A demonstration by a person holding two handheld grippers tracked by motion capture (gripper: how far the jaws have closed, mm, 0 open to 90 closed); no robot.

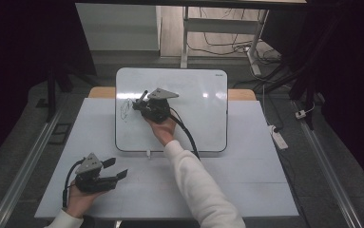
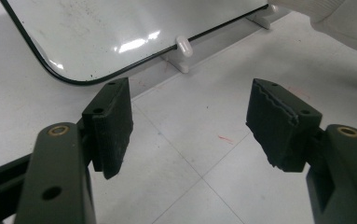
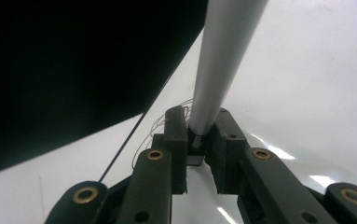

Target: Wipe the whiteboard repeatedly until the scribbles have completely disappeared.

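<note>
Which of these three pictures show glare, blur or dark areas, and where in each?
High view: the whiteboard carries soft glare patches, and the room's edges fall into deep shadow. Left gripper view: bright glare streaks sit on the whiteboard near its lower edge; the left gripper is sharp. Right gripper view: the pen, held in the right gripper, looks blurred and stretched, with a black area on the left.

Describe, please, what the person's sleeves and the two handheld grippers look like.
Both sleeves are white. Each gripper, left and right, is black, topped by a grey three-cornered plate, with brass-ringed holes in its arms and a black cable trailing off.
</note>
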